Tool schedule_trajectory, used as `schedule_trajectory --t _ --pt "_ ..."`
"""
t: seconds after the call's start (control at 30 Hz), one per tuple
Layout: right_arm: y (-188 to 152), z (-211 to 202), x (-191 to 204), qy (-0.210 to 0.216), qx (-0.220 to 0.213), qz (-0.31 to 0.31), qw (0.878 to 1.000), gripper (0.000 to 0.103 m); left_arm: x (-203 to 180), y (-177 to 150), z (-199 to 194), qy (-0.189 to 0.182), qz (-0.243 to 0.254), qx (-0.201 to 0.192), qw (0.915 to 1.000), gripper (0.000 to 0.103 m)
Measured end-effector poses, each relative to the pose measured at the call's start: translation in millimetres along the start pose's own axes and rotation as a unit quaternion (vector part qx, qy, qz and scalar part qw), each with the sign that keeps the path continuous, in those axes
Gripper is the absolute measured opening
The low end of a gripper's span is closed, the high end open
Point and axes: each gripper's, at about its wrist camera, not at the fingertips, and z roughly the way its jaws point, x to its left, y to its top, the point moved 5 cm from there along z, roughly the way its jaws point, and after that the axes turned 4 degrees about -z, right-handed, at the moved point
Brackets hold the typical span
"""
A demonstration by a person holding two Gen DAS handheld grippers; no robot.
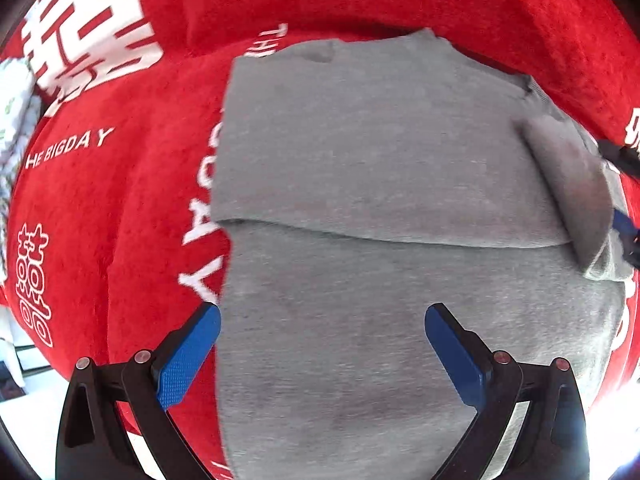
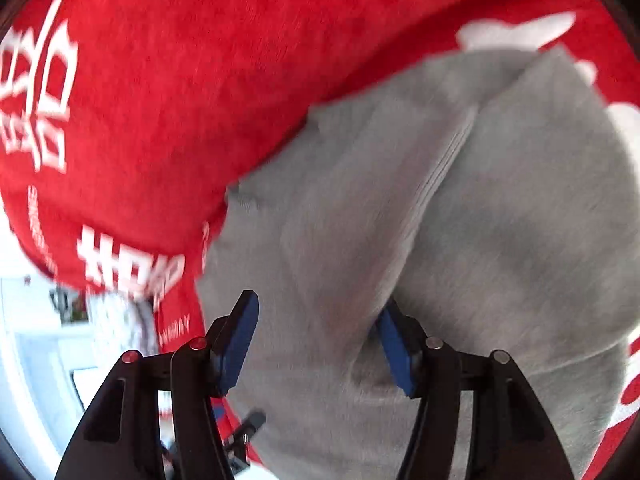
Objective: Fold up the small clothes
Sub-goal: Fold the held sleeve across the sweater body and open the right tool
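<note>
A grey garment [image 1: 380, 208] is seen spread flat on a red cloth [image 1: 120, 208] printed with white lettering. One layer is folded over another, its edge running straight across the middle. The left gripper [image 1: 322, 350] is held above the nearer part, its blue-padded jaws spread wide with nothing between them. At the far right edge, what may be the other gripper [image 1: 624, 224] is glimpsed beside a raised flap of fabric.

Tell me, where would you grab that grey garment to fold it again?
Probably the near hem of the grey garment, coming straight down from above. It lies flat on the red blanket with one layer already folded over, so that free edge lifts most easily. The left gripper hangs open over it.
</note>
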Motion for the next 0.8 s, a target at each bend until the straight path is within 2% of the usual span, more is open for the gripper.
schedule_trajectory --t 0.03,0.07,0.1,0.17,0.23,0.33,0.4,0.47,0.5,0.53,0.57,0.63,0.67,0.8 --pt "4.7 0.2 -1.8 0.005 -0.006 0.013 1.000 0.055 5.8 0.9 0.6 -0.001 -0.004 0.000 1.0000 0.102" --pt "9.9 4.8 1.3 0.006 -0.009 0.022 1.000 0.016 9.0 1.0 0.3 -0.001 -0.007 -0.002 1.0000 0.102" --pt "14.9 4.6 6.6 0.009 -0.013 0.017 1.000 0.006 13.4 0.8 -0.5 -0.001 -0.010 -0.004 0.9999 0.102" --pt "17.4 6.4 38.3 0.027 -0.024 -0.048 0.998 0.006 21.9 -1.9 -4.7 -0.003 -0.019 -0.010 0.9998 0.102" --pt "9.1 14.0 69.5 0.025 -0.018 -0.124 0.992 0.006 33.9 -2.4 -6.7 -0.007 -0.031 -0.015 0.9994 0.102" --pt "-24.2 40.8 113.3 -0.001 0.019 -0.249 0.968 0.008 52.2 0.3 -5.9 -0.005 -0.050 -0.021 0.9985 0.102" --pt "-52.9 64.4 126.6 -0.029 0.056 -0.321 0.945 0.010 65.5 0.9 -5.1 -0.001 -0.063 -0.022 0.9977 0.102" --pt "-77.5 89.3 124.4 -0.063 0.104 -0.360 0.925 0.014 74.7 1.2 -4.3 0.003 -0.074 -0.022 0.9970 0.102" --pt "-90.4 101.2 116.5 -0.091 0.129 -0.376 0.913 0.020 79.3 1.4 -3.4 0.005 -0.079 -0.021 0.9966 0.102" --pt "-97.5 104.5 111.2 -0.102 0.139 -0.382 0.908 0.022 83.6 2.2 -2.4 0.008 -0.083 -0.020 0.9963 0.102" --pt "-103.0 100.6 107.0 -0.096 0.137 -0.382 0.909 0.024 86.0 1.0 -3.1 0.010 -0.086 -0.020 0.9961 0.102" --pt "-104.4 85.6 99.5 -0.076 0.134 -0.361 0.920 0.037 89.2 2.6 -3.0 0.006 -0.090 -0.019 0.9957 0.102" --pt "-103.1 77.6 95.0 -0.069 0.132 -0.347 0.926 0.048 88.2 2.9 -4.4 0.003 -0.090 -0.020 0.9957 0.102" --pt "-89.0 32.6 48.9 -0.063 0.117 -0.250 0.959 0.049 73.8 15.7 -8.6 -0.022 -0.079 -0.028 0.9963 0.102"
